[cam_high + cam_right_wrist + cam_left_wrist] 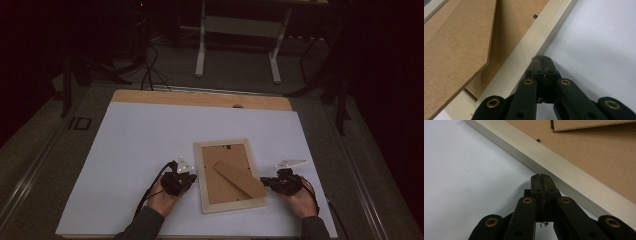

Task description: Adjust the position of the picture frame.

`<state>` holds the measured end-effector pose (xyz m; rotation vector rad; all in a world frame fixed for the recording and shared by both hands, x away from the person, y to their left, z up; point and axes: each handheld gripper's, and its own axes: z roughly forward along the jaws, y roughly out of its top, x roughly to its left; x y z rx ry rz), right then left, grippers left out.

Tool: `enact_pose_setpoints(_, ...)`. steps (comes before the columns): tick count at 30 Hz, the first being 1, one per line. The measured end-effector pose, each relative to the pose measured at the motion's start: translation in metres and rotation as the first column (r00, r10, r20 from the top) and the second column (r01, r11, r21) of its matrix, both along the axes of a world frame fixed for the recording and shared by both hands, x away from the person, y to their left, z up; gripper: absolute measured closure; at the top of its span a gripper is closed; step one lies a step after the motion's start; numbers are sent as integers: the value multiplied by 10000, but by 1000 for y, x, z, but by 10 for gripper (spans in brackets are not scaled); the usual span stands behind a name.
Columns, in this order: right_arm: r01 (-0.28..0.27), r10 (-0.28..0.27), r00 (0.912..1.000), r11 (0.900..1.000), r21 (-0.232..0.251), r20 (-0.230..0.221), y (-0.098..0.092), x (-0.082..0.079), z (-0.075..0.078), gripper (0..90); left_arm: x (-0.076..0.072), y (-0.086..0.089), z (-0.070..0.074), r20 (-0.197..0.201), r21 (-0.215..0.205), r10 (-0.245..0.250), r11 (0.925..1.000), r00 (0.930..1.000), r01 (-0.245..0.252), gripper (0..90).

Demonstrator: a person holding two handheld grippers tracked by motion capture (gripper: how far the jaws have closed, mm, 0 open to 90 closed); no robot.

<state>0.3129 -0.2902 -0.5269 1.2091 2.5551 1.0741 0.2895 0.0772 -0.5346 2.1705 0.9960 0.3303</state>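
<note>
I have the picture frame (pixel 229 176) lying face down on the white counter (pixel 135 145), its brown backing board up and the fold-out stand (pixel 240 179) slanting across that board. The frame sits between my two claws.

My left claw (pixel 186 177) rests on the counter just beside the frame's left rail, near the middle of its length. In the left gripper view the claw (pixel 541 177) is pressed together, pad against pad, with nothing between them. The pale wooden rail (pixel 554 162) runs slantwise straight ahead of its tip, so close that I cannot tell whether tip and wood touch. Beyond the rail lies the brown backing, and a small dark retaining tab (pixel 538 140) sticks out at the rail's inner edge, farther ahead and a little left of the tip.

My right claw (pixel 270 182) lies just beside the frame's right rail, toward its lower end. In the right gripper view this claw (pixel 541 59) is also pressed together and holds nothing. Its tip meets the outer edge of the pale rail (pixel 529 50), which runs up and to the right ahead of it; bare white counter lies to the right of the tip. The stand (pixel 456 50) lies well left of the tip, raised above the backing, and another dark tab (pixel 535 16) shows ahead at the rail's inner edge.
</note>
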Motion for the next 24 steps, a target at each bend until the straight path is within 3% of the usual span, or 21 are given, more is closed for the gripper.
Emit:
enact_pose_setpoints(5,-31,31,10000,10000,4,-8,1,0,0,900,2,-4,2,4,308,-108,9995,9999,107,900)
enact_pose_setpoints(12,-9,9,10000,10000,-41,-9,2,-1,0,900,7,-4,2,-124,227,0,9997,9999,3,900)
enact_pose_setpoints(17,3,-3,10000,10000,-81,0,2,0,0,900,18,-2,2,-391,-82,110,9999,9992,-113,900)
enact_pose_setpoints(24,-2,2,10000,9999,-123,3,2,0,1,900,31,-6,3,-400,-3,318,9995,9987,-318,900)
